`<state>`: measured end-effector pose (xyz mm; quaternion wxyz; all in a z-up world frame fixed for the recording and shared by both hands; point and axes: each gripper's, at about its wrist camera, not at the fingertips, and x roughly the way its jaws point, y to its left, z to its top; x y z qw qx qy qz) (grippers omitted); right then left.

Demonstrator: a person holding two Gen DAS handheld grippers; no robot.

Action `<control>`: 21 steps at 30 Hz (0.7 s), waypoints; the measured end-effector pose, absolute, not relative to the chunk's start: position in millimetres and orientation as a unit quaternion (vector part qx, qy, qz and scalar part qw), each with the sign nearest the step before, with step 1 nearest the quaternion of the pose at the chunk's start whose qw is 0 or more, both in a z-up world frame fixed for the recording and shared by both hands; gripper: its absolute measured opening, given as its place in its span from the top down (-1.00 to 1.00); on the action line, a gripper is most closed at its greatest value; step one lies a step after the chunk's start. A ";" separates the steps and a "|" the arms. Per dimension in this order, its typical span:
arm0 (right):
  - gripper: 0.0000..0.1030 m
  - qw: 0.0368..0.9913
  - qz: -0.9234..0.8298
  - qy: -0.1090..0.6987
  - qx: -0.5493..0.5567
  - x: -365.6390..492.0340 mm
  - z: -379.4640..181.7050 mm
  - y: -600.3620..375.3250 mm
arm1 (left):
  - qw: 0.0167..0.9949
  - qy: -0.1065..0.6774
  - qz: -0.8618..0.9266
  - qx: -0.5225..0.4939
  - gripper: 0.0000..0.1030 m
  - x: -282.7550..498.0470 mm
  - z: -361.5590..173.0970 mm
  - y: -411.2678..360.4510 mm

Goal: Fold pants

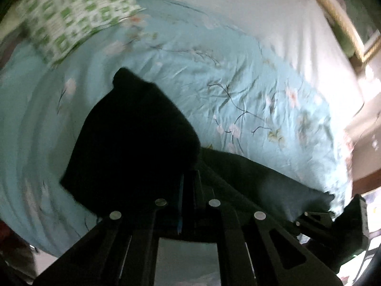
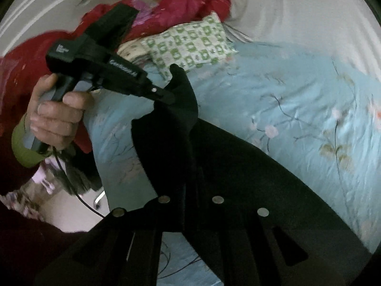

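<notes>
Black pants (image 1: pixel 133 143) hang lifted above a light blue floral bed cover (image 1: pixel 238 90). My left gripper (image 1: pixel 189 178) is shut on the pants' edge; it also shows in the right wrist view (image 2: pixel 166 97), pinching the cloth at the upper left. My right gripper (image 2: pixel 190 186) is shut on the pants (image 2: pixel 226 166), which stretch dark across the frame between the two grippers. In the left wrist view the right gripper (image 1: pixel 307 217) shows at the lower right, where the cloth's far end reaches it.
A green-and-white patterned pillow (image 1: pixel 78 16) lies at the bed's far side, also in the right wrist view (image 2: pixel 190 43). Red bedding (image 2: pixel 190 4) is heaped behind it. A white sheet (image 1: pixel 262 19) covers the rest. A gold-framed picture (image 1: pixel 345 23) leans at the right.
</notes>
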<state>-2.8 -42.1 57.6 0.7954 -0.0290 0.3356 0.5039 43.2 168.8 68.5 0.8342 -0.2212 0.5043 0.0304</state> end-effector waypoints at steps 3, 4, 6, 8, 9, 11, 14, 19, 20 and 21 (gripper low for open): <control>0.87 0.797 0.500 0.333 -0.062 -11.7 55.2 -33.7 | 0.842 0.479 0.029 -0.248 0.94 21.3 56.4 172.8; 0.87 0.797 0.499 0.333 -0.070 -13.9 53.7 -31.9 | 0.843 0.472 0.027 -0.258 0.94 14.8 51.7 175.5; 0.87 0.794 0.500 0.337 -0.083 -17.0 48.8 -27.4 | 0.842 0.462 0.021 -0.276 0.94 5.0 43.8 181.2; 0.87 0.793 0.498 0.341 -0.088 -18.7 46.4 -26.1 | 0.841 0.456 0.014 -0.291 0.93 -4.7 37.1 188.4; 0.87 0.791 0.497 0.345 -0.089 -19.0 44.3 -24.7 | 0.841 0.454 0.012 -0.296 0.93 -7.3 33.3 189.9; 0.87 0.790 0.495 0.349 -0.091 -20.2 41.7 -22.9 | 0.839 0.452 0.010 -0.303 0.93 -14.5 22.6 194.4; 0.87 0.788 0.491 0.357 -0.099 -21.4 36.9 -17.4 | 0.831 0.459 0.009 -0.315 0.93 -19.5 4.9 199.8; 0.87 0.779 0.488 0.377 -0.110 -21.7 26.5 -10.9 | 0.821 0.465 0.008 -0.332 0.93 -24.8 -11.7 207.6; 0.87 0.778 0.487 0.380 -0.113 -21.7 25.1 -9.4 | 0.820 0.465 0.008 -0.333 0.93 -25.5 -14.1 208.8; 0.87 0.777 0.486 0.383 -0.115 -21.4 24.2 -8.3 | 0.820 0.465 0.009 -0.334 0.93 -26.0 -16.2 209.5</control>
